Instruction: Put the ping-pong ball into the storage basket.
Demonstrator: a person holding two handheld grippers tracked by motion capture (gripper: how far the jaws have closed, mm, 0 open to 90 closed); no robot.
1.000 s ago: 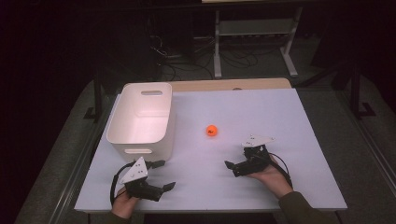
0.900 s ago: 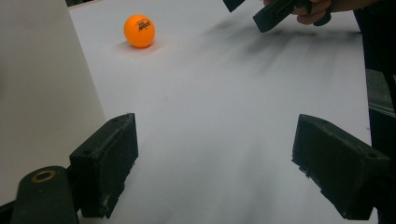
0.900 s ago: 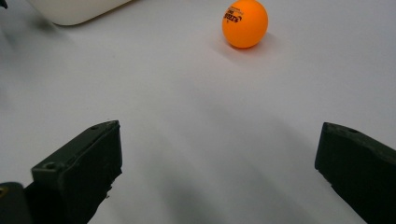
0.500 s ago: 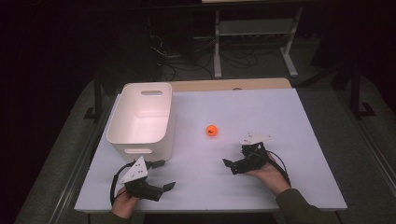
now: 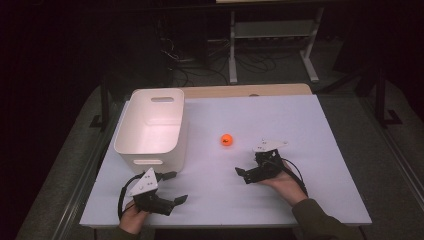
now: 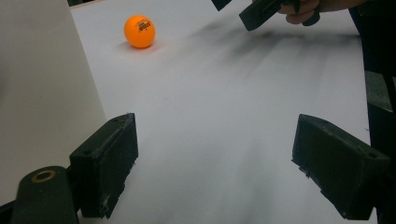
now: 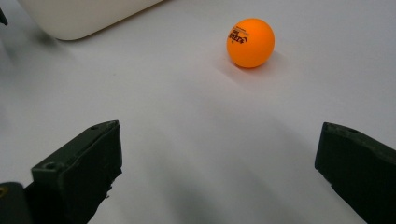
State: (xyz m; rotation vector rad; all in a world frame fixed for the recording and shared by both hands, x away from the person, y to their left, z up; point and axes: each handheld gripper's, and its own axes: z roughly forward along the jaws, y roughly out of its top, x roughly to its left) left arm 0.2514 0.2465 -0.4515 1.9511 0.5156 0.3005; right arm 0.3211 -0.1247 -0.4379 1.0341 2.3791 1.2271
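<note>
Change since earlier frames: right gripper [image 5: 250,175] has edged slightly toward frame centre and up the frame, nearer the ball; left gripper [image 5: 172,187], ball and bin hold their positions.
Work surface: white rectangular table top [image 5: 300,125], lit against a dark room, occupying the middle and lower part of the high view.
Ball: small orange ping-pong ball with dark printed lettering [image 5: 226,140], resting on the table just right of frame centre in the high view; upper left in the left gripper view [image 6: 139,31]; upper right of centre in the right gripper view [image 7: 250,42]. Nothing touches it.
Bin: white rectangular plastic bin with a slot handle [image 5: 150,127], open top, standing left of centre in the high view, well apart from the ball. Its wall runs down the left edge of the left gripper view [image 6: 42,93] and its rounded corner sits at the upper left of the right gripper view [image 7: 79,16].
Left gripper: lower left of the high view, held in the person's left hand [image 5: 131,217], just below the bin's near end. Jaws spread wide, nothing between them, bare table beyond.
Right gripper: lower right of centre in the high view, held in the person's right hand [image 5: 282,182], below and right of the ball. Jaws spread wide, nothing between them; ball lies ahead, apart from both jaws.
Cross-view note: right gripper also appears at the top edge of the left gripper view [image 6: 261,11].
</note>
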